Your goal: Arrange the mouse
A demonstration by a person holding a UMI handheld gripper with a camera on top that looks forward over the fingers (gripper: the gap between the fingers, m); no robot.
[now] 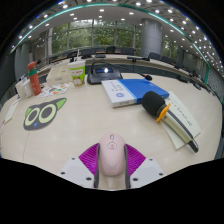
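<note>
A pale pink computer mouse (111, 157) sits between my two fingers, its front end pointing away from me over the light table (80, 125). My gripper (111, 166) is shut on the mouse, with the magenta pads (90, 157) pressing on both of its sides. Whether the mouse rests on the table or hangs just above it I cannot tell. A mouse mat with a black owl-eyes figure (42, 114) lies on the table to the left, beyond the fingers.
A blue and white book (125, 92) lies ahead. Right of it lie a black device with an orange band (156, 106) and papers (182, 122). Farther back stand a black tray (103, 72), a white box (66, 72) and a red bottle (34, 78). Chairs line the far side.
</note>
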